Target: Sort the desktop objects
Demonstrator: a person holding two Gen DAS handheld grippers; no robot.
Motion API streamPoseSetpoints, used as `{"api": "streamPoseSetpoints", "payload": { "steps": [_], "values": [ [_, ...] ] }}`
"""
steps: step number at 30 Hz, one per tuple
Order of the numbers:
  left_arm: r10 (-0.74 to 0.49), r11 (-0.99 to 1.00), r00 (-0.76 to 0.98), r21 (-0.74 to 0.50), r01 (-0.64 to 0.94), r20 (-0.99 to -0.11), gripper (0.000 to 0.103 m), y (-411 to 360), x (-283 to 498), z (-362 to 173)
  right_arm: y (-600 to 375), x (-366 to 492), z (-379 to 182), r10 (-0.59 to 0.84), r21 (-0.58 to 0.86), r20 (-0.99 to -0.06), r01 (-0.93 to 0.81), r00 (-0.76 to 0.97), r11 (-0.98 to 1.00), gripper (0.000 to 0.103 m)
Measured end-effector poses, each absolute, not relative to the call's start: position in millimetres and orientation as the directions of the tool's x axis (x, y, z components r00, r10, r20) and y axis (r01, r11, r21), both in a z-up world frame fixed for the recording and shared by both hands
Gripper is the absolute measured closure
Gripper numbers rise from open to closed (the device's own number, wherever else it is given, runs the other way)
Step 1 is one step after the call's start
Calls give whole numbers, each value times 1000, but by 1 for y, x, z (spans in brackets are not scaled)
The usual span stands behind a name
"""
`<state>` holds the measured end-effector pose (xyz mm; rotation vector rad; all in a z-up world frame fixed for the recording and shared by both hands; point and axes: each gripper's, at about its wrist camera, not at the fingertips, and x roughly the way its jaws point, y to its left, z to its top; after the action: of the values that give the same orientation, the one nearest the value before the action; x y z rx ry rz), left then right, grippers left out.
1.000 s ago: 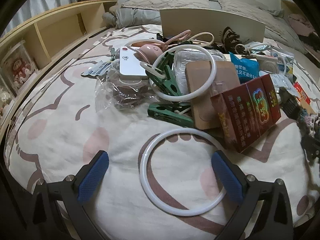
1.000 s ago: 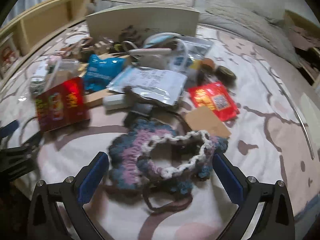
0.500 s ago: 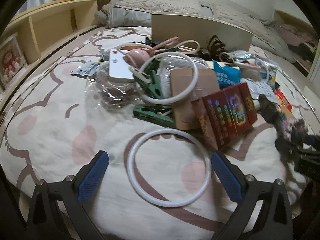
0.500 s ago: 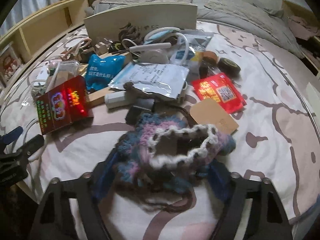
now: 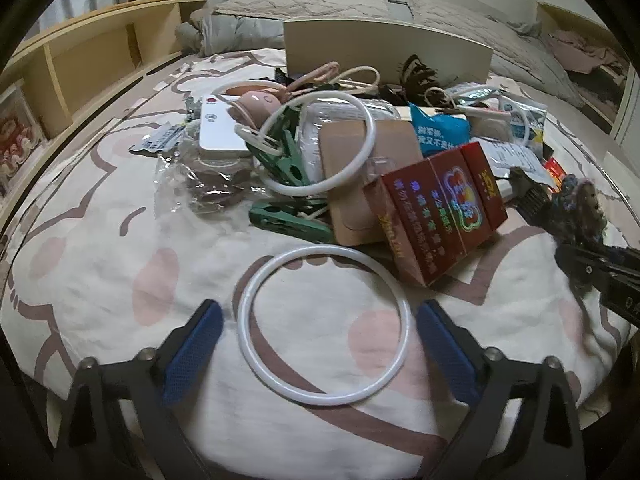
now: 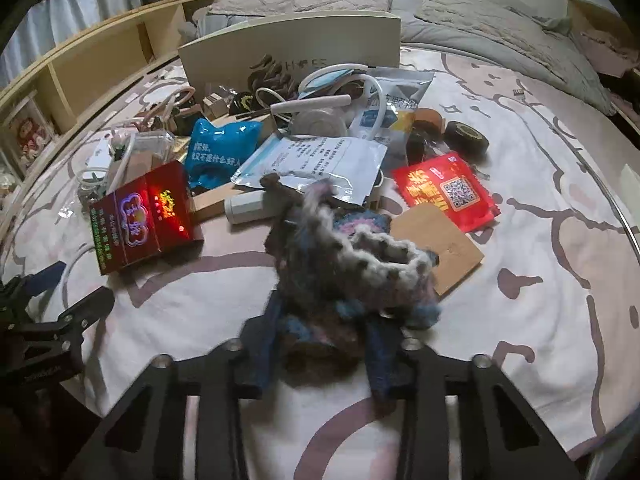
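A white plastic ring (image 5: pixel 248 312) lies flat on the patterned cloth (image 5: pixel 120 280), between the blue pads of my left gripper (image 5: pixel 318 312). The jaws are closing, and each pad stands a small gap away from the ring. A blue, pink and cream crocheted piece (image 6: pixel 360 264) is bunched up between the fingers of my right gripper (image 6: pixel 324 328). Those jaws are closing too, with their pads pressing into the yarn. The right gripper (image 5: pixel 592 272) and the crocheted piece (image 5: pixel 580 208) also show at the right edge of the left wrist view.
Behind the ring is a heap: a red box (image 5: pixel 440 208), green clips (image 5: pixel 288 220), a second white ring (image 5: pixel 370 140), bags and a beige box (image 5: pixel 384 44). A red packet (image 6: pixel 444 192), brown card (image 6: pixel 444 248) and tape roll (image 6: pixel 466 136) lie right. A wooden shelf (image 5: pixel 80 68) runs along the left.
The right jaws have come together on the crocheted piece, squeezing it from flat into a raised bunch. The left jaws have narrowed slightly around the white ring.
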<state>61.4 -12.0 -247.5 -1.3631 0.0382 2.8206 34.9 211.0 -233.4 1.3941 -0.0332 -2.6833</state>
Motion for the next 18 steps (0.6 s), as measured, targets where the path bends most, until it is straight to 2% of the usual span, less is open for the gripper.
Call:
{"api": "streamPoseSetpoints", "payload": {
  "steps": [2, 10, 18],
  "values": [
    [-5, -1000, -624, 15, -10, -781, 19, -14, 61, -246, 211, 35, -233, -114, 72, -813, 97, -571, -993, 69],
    [24, -1000, -632, -15, -19, -775, 19, -16, 63, -243, 214, 40, -226, -155, 114, -795, 106, -586, -988, 82],
    [32, -999, -642, -39, -2, -766, 19, -20, 62, -237, 216, 46, -211, -191, 147, -762, 122, -619, -982, 85]
  ]
}}
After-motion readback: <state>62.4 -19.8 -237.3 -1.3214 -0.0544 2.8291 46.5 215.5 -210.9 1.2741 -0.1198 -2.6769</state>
